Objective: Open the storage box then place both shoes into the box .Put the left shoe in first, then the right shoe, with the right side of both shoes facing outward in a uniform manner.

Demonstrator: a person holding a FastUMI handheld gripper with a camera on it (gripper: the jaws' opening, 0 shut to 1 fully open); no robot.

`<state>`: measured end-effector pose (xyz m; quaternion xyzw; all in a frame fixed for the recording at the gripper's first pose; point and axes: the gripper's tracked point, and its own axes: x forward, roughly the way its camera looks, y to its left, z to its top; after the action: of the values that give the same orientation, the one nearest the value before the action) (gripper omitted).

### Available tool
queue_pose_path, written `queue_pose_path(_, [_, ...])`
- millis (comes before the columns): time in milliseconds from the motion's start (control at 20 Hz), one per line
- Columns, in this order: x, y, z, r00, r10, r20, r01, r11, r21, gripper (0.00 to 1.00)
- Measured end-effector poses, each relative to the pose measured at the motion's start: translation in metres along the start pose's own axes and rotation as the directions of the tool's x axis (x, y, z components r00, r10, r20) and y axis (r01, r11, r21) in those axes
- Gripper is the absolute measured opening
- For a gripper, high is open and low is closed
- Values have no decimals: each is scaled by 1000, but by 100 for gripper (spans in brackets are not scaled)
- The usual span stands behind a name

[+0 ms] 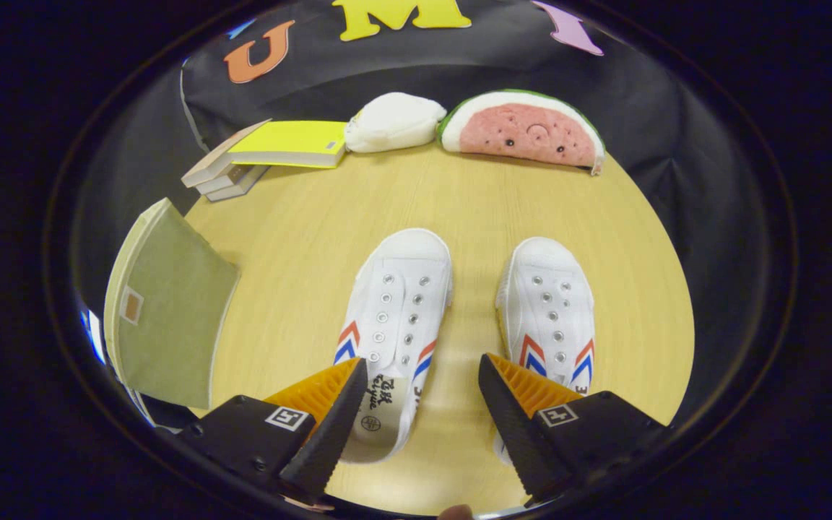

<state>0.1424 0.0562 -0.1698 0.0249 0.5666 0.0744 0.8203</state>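
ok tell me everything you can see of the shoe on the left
The left shoe is a white canvas slip-on with metal eyelets but no laces, and red and blue chevron stripes on both sides. It lies flat on the wooden table, toe pointing away, beside its pair. Its heel end sits under one finger of the open tongs.

ribbed wedge fingers [503, 404], square marker tags

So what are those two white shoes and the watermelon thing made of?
The left shoe and right shoe look like matte white canvas with metal eyelets. The watermelon seems a soft plush cushion, fuzzy-surfaced. The open gripper hovers above the shoes.
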Motion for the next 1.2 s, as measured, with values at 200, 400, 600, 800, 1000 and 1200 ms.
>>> queue_pose_path(200, [16,5,-1,997,39,-63,-40,999,-6,90])
queue_pose_path(400, [21,17,-2,989,117,-92,-120,993,-22,67])
queue_pose_path(600, [20,11,-1,992,90,-84,-93,995,-25,30])
queue_pose_path(800, [14,15,1,988,148,-36,-145,986,83,7])
queue_pose_path(1000, [2,35,-5,970,242,-4,-237,953,191,6])
queue_pose_path(1200, [-26,59,-4,955,296,37,-296,927,232,6])
